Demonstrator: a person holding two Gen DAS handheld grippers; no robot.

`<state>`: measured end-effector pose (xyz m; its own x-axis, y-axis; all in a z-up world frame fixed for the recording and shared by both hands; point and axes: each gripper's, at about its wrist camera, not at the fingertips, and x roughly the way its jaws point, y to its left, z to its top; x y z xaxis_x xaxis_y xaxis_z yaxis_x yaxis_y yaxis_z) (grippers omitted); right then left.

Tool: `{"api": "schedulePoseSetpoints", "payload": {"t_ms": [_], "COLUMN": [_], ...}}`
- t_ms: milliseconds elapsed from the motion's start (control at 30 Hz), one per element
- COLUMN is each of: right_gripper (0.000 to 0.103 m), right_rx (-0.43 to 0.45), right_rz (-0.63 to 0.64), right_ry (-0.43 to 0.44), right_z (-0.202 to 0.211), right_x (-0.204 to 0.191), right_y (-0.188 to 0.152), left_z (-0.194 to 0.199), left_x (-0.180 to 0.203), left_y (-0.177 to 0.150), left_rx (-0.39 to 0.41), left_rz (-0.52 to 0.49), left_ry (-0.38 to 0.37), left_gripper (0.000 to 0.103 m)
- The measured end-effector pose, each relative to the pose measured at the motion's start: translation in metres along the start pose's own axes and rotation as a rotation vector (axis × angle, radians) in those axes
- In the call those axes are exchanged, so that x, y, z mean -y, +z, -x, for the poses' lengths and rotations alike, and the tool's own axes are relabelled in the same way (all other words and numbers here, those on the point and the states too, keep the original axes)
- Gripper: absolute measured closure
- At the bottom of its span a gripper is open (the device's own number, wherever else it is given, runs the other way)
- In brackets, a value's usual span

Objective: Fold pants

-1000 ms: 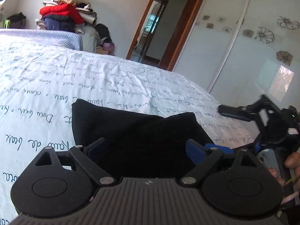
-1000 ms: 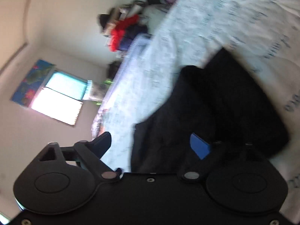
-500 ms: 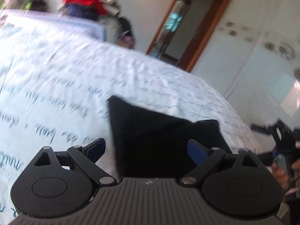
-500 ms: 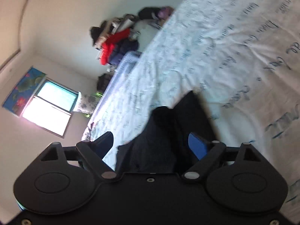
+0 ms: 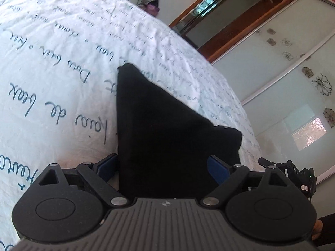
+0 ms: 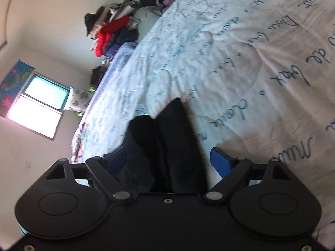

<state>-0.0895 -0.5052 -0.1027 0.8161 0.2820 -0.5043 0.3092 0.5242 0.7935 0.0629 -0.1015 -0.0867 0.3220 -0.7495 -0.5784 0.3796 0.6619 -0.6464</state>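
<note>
The black pants (image 5: 165, 129) lie folded into a compact bundle on the white bed sheet (image 5: 52, 67) with blue handwriting print. My left gripper (image 5: 163, 167) is open, its blue pads either side of the bundle's near edge, holding nothing. My right gripper (image 6: 167, 161) is also open, with the near end of the pants (image 6: 167, 142) between its jaws. The right gripper also shows at the lower right of the left wrist view (image 5: 293, 171).
A pile of clothes (image 6: 113, 31) sits beyond the far end of the bed. A wooden doorway (image 5: 211, 16) and sliding wardrobe doors with flower decals (image 5: 293, 67) stand to the right. A bright window (image 6: 37, 108) is on the far wall.
Both cameras have tilted and drawn closer to the bundle. The pants now fill the gap between each gripper's jaws. Both grippers stay open.
</note>
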Motion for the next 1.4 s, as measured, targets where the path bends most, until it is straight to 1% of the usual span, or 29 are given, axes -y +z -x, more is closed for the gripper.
{"api": "schedulePoseSetpoints", "payload": {"t_ms": [67, 100, 133, 167, 200, 233, 267, 333, 367, 400, 467, 567, 633, 733, 767, 800, 833, 867, 900, 933, 967, 1033, 1067, 1100, 1200, 1233, 1300, 1367, 1400], "right_gripper": [0.014, 0.014, 0.017, 0.041, 0.054, 0.071, 0.079, 0.082, 0.086, 0.087, 0.089, 0.089, 0.089, 0.09, 0.093, 0.094, 0.093, 0.088, 0.082, 0.072, 0.057, 0.043, 0.042, 0.042, 0.042, 0.041, 0.035, 0.032, 0.032], "right_rx": [-0.022, -0.037, -0.057, -0.089, -0.119, -0.14, -0.156, -0.157, -0.158, -0.156, -0.145, -0.138, -0.14, -0.154, -0.154, -0.142, -0.126, -0.11, -0.096, -0.083, -0.064, 0.012, 0.047, 0.066, 0.075, 0.061, 0.018, -0.04, -0.086], "right_rz": [0.035, 0.037, 0.039, 0.037, 0.045, 0.068, 0.097, 0.117, 0.127, 0.136, 0.16, 0.205, 0.243, 0.23, 0.213, 0.191, 0.172, 0.164, 0.173, 0.183, 0.186, 0.186, 0.193, 0.199, 0.213, 0.216, 0.23, 0.247, 0.248], "right_ry": [0.005, 0.018, 0.035, 0.041, 0.029, 0.014, -0.003, -0.005, -0.009, -0.015, 0.005, 0.031, -0.002, -0.07, -0.088, -0.076, -0.055, -0.048, -0.05, -0.052, -0.045, -0.035, -0.032, -0.002, 0.087, 0.12, 0.163, 0.162, 0.14], "right_z": [-0.005, -0.008, -0.012, -0.016, -0.02, -0.023, -0.027, -0.029, -0.029, -0.028, -0.021, -0.007, 0.003, 0.015, 0.017, 0.02, 0.022, 0.025, 0.026, 0.028, 0.03, 0.041, 0.047, 0.051, 0.056, 0.054, 0.041, 0.025, 0.014], "right_x": [-0.004, -0.005, -0.006, -0.008, -0.011, -0.013, -0.015, -0.016, -0.016, -0.018, -0.028, -0.041, -0.041, -0.014, -0.003, 0.007, 0.013, 0.016, 0.014, 0.01, 0.007, -0.001, -0.007, -0.015, -0.038, -0.046, -0.062, -0.07, -0.07], "right_y": [0.001, 0.002, 0.003, 0.003, 0.001, -0.002, -0.004, -0.006, -0.006, -0.005, -0.004, -0.001, -0.001, -0.008, -0.009, -0.009, -0.008, -0.008, -0.008, -0.009, -0.009, -0.008, -0.008, -0.007, -0.007, -0.008, -0.012, -0.02, -0.024], "left_z": [-0.004, -0.007, -0.01, -0.014, -0.014, -0.014, -0.013, -0.012, -0.012, -0.012, -0.008, 0.002, 0.007, 0.004, -0.002, -0.01, -0.018, -0.022, -0.021, -0.017, -0.013, 0.002, 0.013, 0.023, 0.046, 0.048, 0.046, 0.038, 0.033], "left_x": [-0.001, 0.002, 0.003, 0.006, 0.008, 0.011, 0.015, 0.023, 0.028, 0.032, 0.045, 0.066, 0.075, 0.082, 0.081, 0.077, 0.072, 0.067, 0.064, 0.064, 0.064, 0.065, 0.063, 0.062, 0.061, 0.063, 0.068, 0.075, 0.076], "left_y": [0.0, 0.001, 0.002, 0.002, 0.003, 0.003, 0.003, 0.002, 0.001, 0.0, 0.0, -0.001, -0.002, -0.013, -0.019, -0.025, -0.029, -0.032, -0.033, -0.032, -0.031, -0.03, -0.029, -0.029, -0.026, -0.024, -0.023, -0.028, -0.031], "left_rx": [0.007, 0.007, 0.001, -0.006, -0.007, -0.01, -0.012, -0.014, -0.015, -0.013, -0.001, 0.016, 0.006, -0.038, -0.053, -0.065, -0.074, -0.065, -0.048, -0.042, -0.03, 0.014, 0.04, 0.057, 0.107, 0.119, 0.129, 0.126, 0.116], "left_rz": [0.017, 0.016, 0.013, 0.005, -0.005, -0.014, -0.037, -0.107, -0.133, -0.156, -0.204, -0.251, -0.271, -0.315, -0.34, -0.36, -0.374, -0.376, -0.363, -0.346, -0.332, -0.326, -0.324, -0.316, -0.29, -0.283, -0.278, -0.286, -0.293], "left_ry": [0.002, 0.011, 0.039, 0.077, 0.09, 0.1, 0.115, 0.159, 0.177, 0.192, 0.207, 0.192, 0.169, 0.159, 0.182, 0.219, 0.247, 0.257, 0.252, 0.241, 0.249, 0.272, 0.268, 0.256, 0.252, 0.251, 0.229, 0.219, 0.216], "left_gripper": [0.027, 0.035, 0.056, 0.065, 0.066, 0.068, 0.07, 0.072, 0.075, 0.077, 0.085, 0.086, 0.086, 0.085, 0.084, 0.082, 0.076, 0.068, 0.067, 0.058, 0.049, 0.038, 0.038, 0.038, 0.037, 0.036, 0.034, 0.032, 0.029]}}
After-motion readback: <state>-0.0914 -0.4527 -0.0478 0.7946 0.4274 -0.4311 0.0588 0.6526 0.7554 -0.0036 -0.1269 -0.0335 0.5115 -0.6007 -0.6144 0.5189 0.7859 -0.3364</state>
